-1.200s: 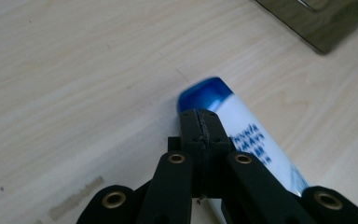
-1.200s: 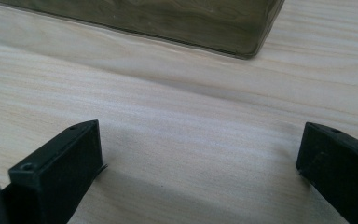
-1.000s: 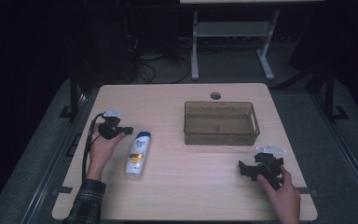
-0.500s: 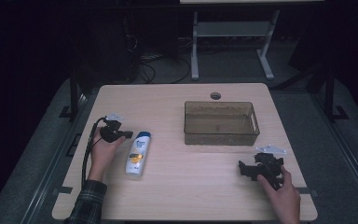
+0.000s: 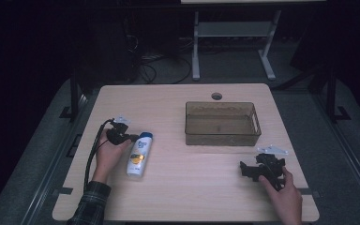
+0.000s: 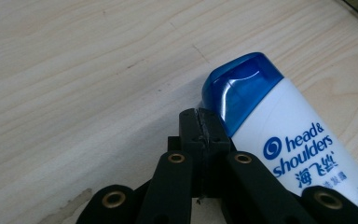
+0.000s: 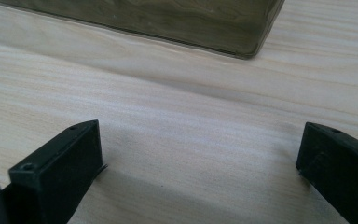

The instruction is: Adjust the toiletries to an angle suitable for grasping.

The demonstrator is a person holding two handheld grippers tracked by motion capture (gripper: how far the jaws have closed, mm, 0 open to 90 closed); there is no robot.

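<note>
The left gripper (image 6: 200, 126) has its jaws pressed together, with nothing between them. Their tips sit right beside the blue cap of the bottle (image 6: 279, 140); it looks like they touch it, but that is hard to tell. The right gripper (image 7: 196, 158) has its jaws wide apart, with only bare bench (image 7: 182, 107) between them.

In the high view the bottle (image 5: 139, 153) lies flat on the left part of the bench (image 5: 178, 192), cap pointing away from the person. The left gripper (image 5: 122, 136) is at its cap end. The right gripper (image 5: 253, 168) rests low at the right, near the box (image 5: 221, 123).

The left gripper view shows the words on the bottle's label. The right gripper view shows a corner of the box (image 7: 205, 23) up close.

Compared with the earlier frames, the left gripper has come a little closer to the cap. The right gripper and the bottle have stayed in place.
</note>
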